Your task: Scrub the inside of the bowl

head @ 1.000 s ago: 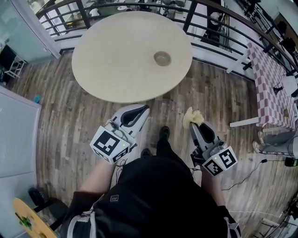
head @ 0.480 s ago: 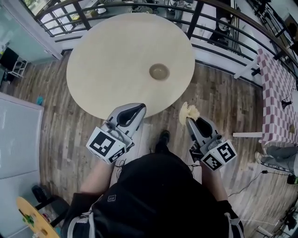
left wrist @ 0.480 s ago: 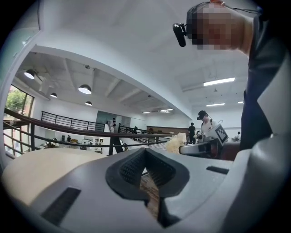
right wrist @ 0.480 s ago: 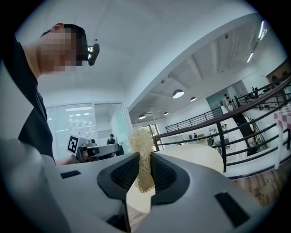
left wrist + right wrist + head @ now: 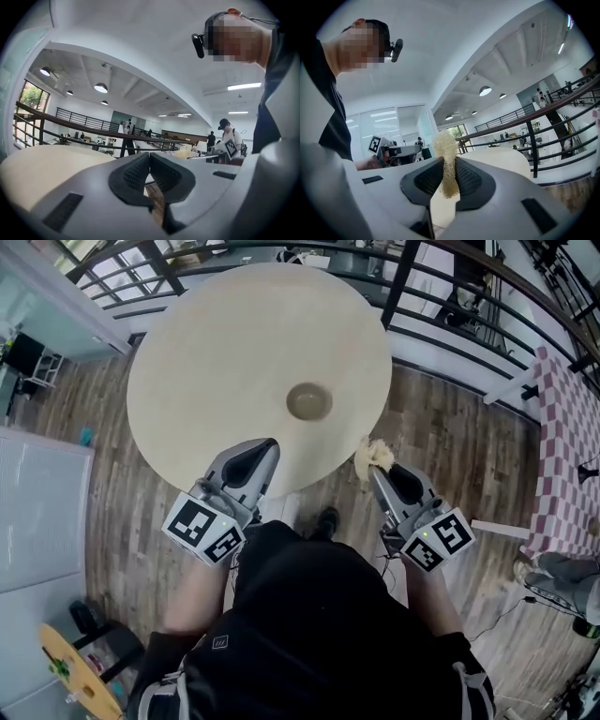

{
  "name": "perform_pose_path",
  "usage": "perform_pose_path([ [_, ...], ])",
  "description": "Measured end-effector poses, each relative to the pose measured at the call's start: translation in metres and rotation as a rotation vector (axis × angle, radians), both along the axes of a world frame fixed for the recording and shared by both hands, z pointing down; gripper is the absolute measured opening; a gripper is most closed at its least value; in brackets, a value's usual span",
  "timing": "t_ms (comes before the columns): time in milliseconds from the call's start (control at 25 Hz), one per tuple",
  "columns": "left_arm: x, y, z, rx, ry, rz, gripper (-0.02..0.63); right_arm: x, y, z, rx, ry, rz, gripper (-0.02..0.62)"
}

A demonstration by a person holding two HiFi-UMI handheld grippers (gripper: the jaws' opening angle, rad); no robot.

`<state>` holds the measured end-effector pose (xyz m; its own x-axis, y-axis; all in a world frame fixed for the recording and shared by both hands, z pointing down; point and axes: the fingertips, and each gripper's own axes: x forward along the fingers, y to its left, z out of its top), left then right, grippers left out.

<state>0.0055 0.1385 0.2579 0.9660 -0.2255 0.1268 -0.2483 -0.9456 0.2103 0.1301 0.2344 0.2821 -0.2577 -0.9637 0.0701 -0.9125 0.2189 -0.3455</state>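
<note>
A small tan bowl stands alone on the round beige table, right of its middle. My right gripper hovers at the table's near right edge, shut on a yellow fibrous scrubber; in the right gripper view the scrubber is pinched between the black pads and pokes up above them. My left gripper is over the table's near edge, below and left of the bowl. In the left gripper view its jaws are shut with nothing between them.
A black metal railing curves round the far side of the table. A checked-cloth table stands at the right. Wood plank floor surrounds the table; a white cabinet is at the left. Other people stand in the distance.
I have stepped closer to the table: both grippers moved forward from over the floor to the table's near edge, and the bowl now lies nearer them. The scrubber stays gripped.
</note>
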Motion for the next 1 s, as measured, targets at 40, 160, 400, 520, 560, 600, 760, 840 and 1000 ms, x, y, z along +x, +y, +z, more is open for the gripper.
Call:
perform_pose_path([
  [40, 0.004, -0.003, 0.003, -0.004, -0.009, -0.004, 0.008, 0.004, -0.004, 0.002, -0.005, -0.007, -0.004, 0.077],
  [160, 0.016, -0.014, 0.009, -0.014, -0.029, -0.010, 0.008, 0.013, -0.017, 0.007, -0.018, -0.021, -0.016, 0.077],
  [400, 0.029, -0.050, 0.017, -0.005, -0.042, -0.007, 0.008, 0.019, -0.056, 0.015, -0.057, -0.004, -0.041, 0.077],
  [520, 0.031, -0.071, 0.026, -0.008, -0.054, 0.005, 0.008, 0.015, -0.080, 0.017, -0.072, 0.005, -0.046, 0.077],
  [560, 0.032, -0.078, 0.028, -0.012, -0.055, 0.010, 0.008, 0.014, -0.088, 0.017, -0.076, 0.007, -0.047, 0.077],
  [600, 0.032, -0.085, 0.030, -0.014, -0.055, 0.016, 0.008, 0.013, -0.096, 0.018, -0.081, 0.009, -0.047, 0.077],
  [760, 0.036, -0.114, 0.043, -0.017, -0.064, 0.028, 0.008, 0.013, -0.128, 0.024, -0.111, 0.020, -0.039, 0.077],
  [840, 0.035, -0.130, 0.046, -0.017, -0.062, 0.020, 0.008, 0.013, -0.143, 0.028, -0.134, 0.026, -0.033, 0.077],
  [1000, 0.029, -0.156, 0.052, -0.027, -0.056, 0.024, 0.009, 0.004, -0.166, 0.030, -0.163, 0.045, -0.032, 0.077],
])
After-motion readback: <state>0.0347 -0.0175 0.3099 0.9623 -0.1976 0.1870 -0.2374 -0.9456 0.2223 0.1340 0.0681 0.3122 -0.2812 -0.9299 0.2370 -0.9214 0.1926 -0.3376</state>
